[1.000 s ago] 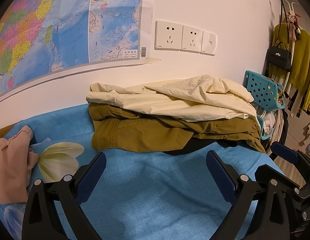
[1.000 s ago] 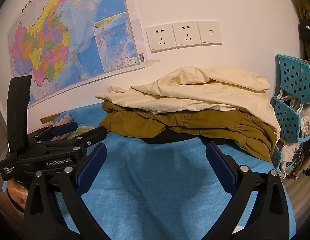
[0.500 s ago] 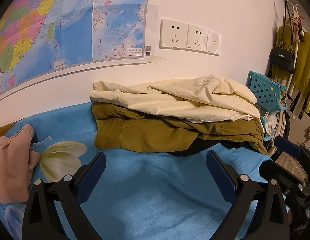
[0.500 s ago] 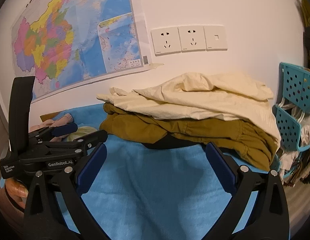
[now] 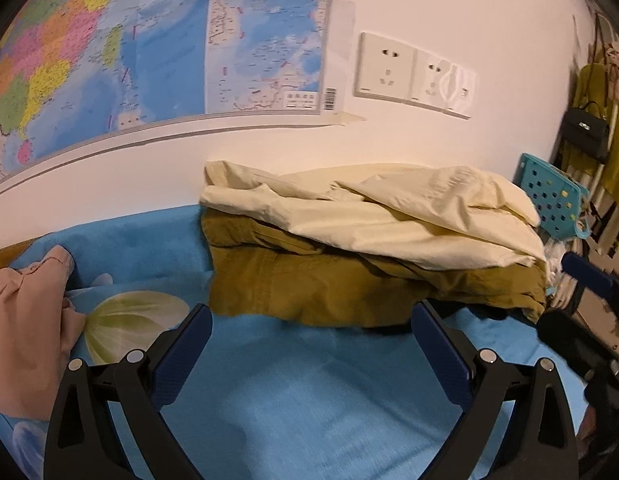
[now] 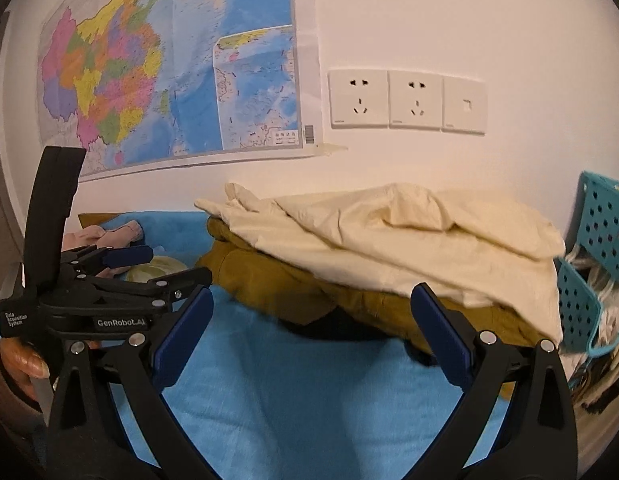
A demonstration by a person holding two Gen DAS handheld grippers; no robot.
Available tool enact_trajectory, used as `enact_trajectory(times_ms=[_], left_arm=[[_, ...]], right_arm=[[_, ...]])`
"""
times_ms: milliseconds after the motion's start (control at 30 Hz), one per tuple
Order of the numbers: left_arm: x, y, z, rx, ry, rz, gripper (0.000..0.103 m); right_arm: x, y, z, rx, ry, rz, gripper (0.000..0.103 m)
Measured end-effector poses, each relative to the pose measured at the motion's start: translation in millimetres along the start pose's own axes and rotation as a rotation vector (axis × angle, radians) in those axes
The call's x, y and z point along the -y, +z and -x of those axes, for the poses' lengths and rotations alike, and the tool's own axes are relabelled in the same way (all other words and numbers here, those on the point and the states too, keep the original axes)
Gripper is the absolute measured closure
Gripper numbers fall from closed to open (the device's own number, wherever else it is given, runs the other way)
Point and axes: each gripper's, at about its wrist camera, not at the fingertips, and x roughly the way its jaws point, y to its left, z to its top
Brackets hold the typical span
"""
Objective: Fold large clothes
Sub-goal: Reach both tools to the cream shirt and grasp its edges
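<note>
With the left gripper (image 5: 309, 344) and right gripper (image 6: 309, 328) spread wide and empty (nothing held), grabbing the cream garment (image 5: 389, 220) carelessly risks dragging the olive garment (image 5: 329, 284) beneath it off the stack.

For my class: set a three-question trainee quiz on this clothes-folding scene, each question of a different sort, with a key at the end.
1. True or false: the left tongs are shut on the cream garment.
2. Multiple choice: what lies directly under the cream garment?
A. an olive-brown garment
B. the pink garment
C. the wall map
3. Fill in: the pile of clothes rests on a ____ sheet.

Key
1. False: both the left tongs and the right tongs stand open and empty, short of the pile.
2. A
3. blue
</note>
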Motion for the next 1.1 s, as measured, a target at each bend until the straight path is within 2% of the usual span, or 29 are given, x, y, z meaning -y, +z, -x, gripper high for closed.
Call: enact_trajectory(times_ms=[200,300,433,467,533,567,600,633,733,800,833,900,1033,1100], left_arm=[[-20.8,10.5,-23.3,-0.021,0.042,0.045,0.007],[-27.3,14.9,-34.8,-0.031,0.055,0.042,0.007],[-31.6,17.8,-47.4,-0.050,0.035,0.050,0.007],[-31.3,18.3,-50.4,-0.055,0.032,0.050,0.007],[-30.5,20.0,-57.0,-0.065,0.022,0.049,0.007],[-29.1,21.3,-60.3,-0.069,0.018,0.048,0.007],[-27.2,22.1,-62.0,-0.070,0.016,0.047,0.007],[-26.1,24.0,-64.5,-0.067,0.012,0.050,0.007],[-24.4,28.8,-68.3,-0.057,-0.005,0.060,0.007],[-23.6,32.3,-71.6,-0.052,-0.016,0.065,0.007],[-23.6,33.6,-73.7,-0.053,-0.014,0.067,0.007],[-23.9,34.9,-77.5,-0.056,-0.016,0.074,0.007],[-26.1,36.9,-83.0,-0.057,-0.020,0.085,0.007],[-26.7,37.2,-84.8,-0.057,-0.020,0.086,0.007]], right_arm=[[-8.8,32.4,-53.7,-0.032,-0.046,0.179,0.006],[-5.1,42.1,-92.0,-0.092,-0.083,0.250,0.006],[-2.4,45.8,-128.0,-0.155,-0.150,0.368,0.008],[-2.2,45.9,-132.2,-0.164,-0.165,0.396,0.014],[2.2,49.9,-138.5,-0.197,-0.193,0.447,0.038],[6.1,53.6,-138.1,-0.210,-0.193,0.451,0.063],[13.9,61.1,-132.3,-0.211,-0.171,0.433,0.079],[24.5,70.4,-122.8,-0.190,-0.152,0.396,0.082],[50.7,90.5,-98.4,-0.135,-0.111,0.283,0.080],[50.8,91.9,-95.5,-0.154,-0.090,0.314,0.060],[46.4,89.6,-97.7,-0.166,-0.092,0.349,0.056],[28.8,85.6,-110.8,-0.207,-0.071,0.459,0.035],[-2.7,73.7,-134.9,-0.248,-0.018,0.612,0.029],[-11.6,73.9,-148.4,-0.269,-0.003,0.641,0.036]])
